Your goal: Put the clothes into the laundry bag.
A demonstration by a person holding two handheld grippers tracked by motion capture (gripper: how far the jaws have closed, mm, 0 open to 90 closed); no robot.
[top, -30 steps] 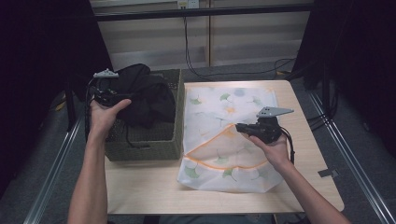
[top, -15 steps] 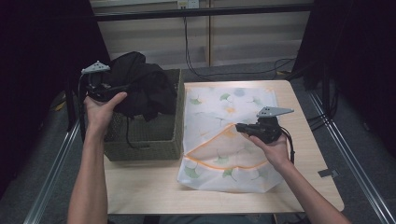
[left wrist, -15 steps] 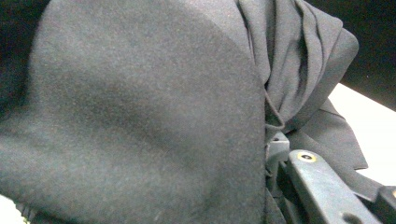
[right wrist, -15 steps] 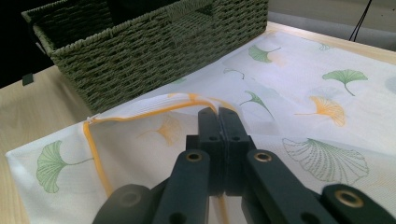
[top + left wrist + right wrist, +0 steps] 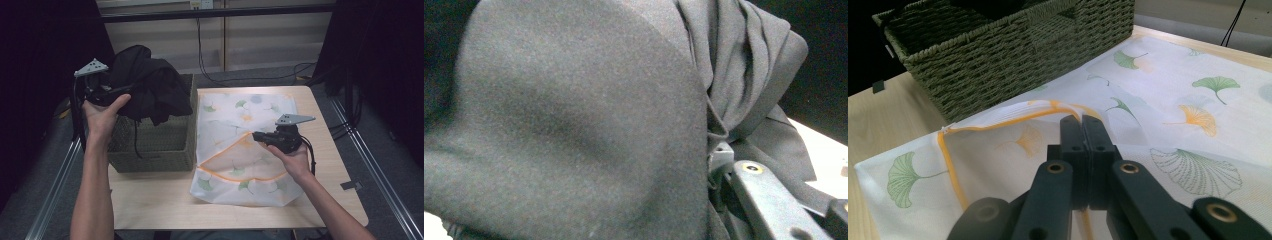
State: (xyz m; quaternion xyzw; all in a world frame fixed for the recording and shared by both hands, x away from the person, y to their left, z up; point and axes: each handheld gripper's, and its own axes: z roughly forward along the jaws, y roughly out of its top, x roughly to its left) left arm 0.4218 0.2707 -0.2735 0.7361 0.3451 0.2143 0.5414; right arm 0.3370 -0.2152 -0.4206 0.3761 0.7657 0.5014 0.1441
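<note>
- Left tongs [image 5: 107, 91] raised above the woven basket [image 5: 150, 145] at the desk's left side, clamped on a bunched black garment [image 5: 147, 87]; dark cloth pinched at the jaws in the left gripper view [image 5: 574, 125].
- Garment hanging from that grip, its lower folds dropping toward the basket's open top, a thin cord dangling down the basket's front wall.
- Right tongs [image 5: 260, 136] low over the white mesh laundry bag [image 5: 245, 107] printed with ginkgo leaves, jaws pressed together on the bag's orange-trimmed edge [image 5: 1018, 117], holding that flap a little off the layer beneath.
- Bag lying flat on the desk [image 5: 150, 205], just beside the basket, long axis running away from the person; orange-lined opening toward the near half, mouth facing left, toward the basket.
- Key relation, as a judgement: garment up and to the left of the bag's mouth, left hand [image 5: 102, 117] clearly the nearer carrier; a short rightward and downward path across the basket rim to reach the opening.
- Likely need: flap lifted higher, since the gap looks shallow for so bulky a bundle.
</note>
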